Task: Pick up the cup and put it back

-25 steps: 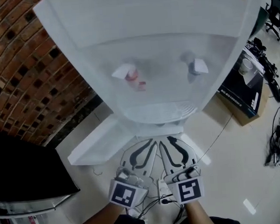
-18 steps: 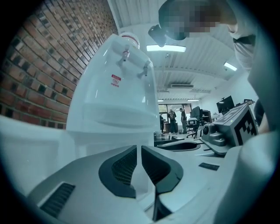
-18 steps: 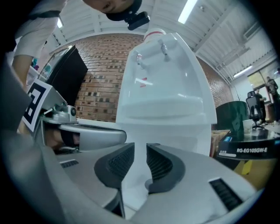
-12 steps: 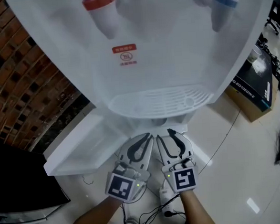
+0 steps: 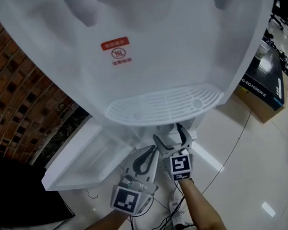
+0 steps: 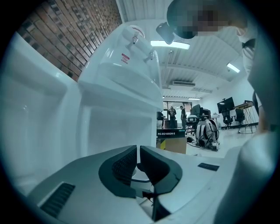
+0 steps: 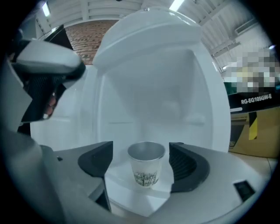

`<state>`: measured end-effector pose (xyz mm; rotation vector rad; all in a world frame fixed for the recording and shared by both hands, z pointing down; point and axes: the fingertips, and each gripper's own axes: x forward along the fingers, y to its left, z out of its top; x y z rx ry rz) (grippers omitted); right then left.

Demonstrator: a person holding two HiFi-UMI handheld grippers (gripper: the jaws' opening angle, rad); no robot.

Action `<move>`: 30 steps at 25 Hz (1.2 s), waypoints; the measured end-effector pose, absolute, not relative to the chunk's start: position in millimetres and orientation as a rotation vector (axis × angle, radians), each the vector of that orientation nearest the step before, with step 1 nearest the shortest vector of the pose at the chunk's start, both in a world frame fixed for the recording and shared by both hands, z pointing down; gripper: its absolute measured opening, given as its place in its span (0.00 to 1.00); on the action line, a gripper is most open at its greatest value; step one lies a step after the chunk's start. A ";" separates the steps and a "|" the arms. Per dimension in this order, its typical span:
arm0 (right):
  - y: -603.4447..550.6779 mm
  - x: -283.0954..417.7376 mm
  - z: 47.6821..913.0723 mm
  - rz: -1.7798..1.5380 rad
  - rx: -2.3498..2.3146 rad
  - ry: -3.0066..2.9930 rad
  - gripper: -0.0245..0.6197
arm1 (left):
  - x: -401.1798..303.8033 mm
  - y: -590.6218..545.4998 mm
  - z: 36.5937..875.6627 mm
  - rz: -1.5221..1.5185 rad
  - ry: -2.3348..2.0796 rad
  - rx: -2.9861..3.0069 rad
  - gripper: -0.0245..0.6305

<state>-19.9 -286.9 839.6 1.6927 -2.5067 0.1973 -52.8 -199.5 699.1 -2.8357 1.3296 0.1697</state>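
Note:
A small paper cup [image 7: 146, 171] with a tree print stands upright on a white shelf [image 7: 131, 199] inside the water dispenser's lower compartment. My right gripper [image 7: 141, 154] is open around it; its jaws have just been opening, and a gap shows on each side of the cup. In the head view the right gripper [image 5: 171, 137] reaches under the drip tray [image 5: 163, 106], which hides the cup. My left gripper [image 5: 146, 158] hangs back beside it, and in its own view the left gripper [image 6: 137, 162] is shut with nothing in it.
The white water dispenser [image 5: 144, 48] fills the head view, with its lower door [image 5: 83, 163] swung open to the left. A brick wall [image 5: 21, 111] stands at left, a cardboard box [image 5: 262, 86] at right, and cables [image 5: 173, 218] lie on the floor.
Both grippers have dropped lower. The right one has pushed forward under the drip tray and spread its jaws wide; the left has stayed shut and behind.

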 end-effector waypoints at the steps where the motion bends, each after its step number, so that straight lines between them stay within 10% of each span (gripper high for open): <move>1: -292.7 -21.8 845.5 0.207 1.692 -2.502 0.68 | -53.1 -198.4 701.8 0.152 1.324 -2.841 0.05; 30: -214.7 -5.9 728.8 0.056 1.709 -2.449 0.57 | -70.5 -207.8 692.9 0.146 1.433 -2.754 0.05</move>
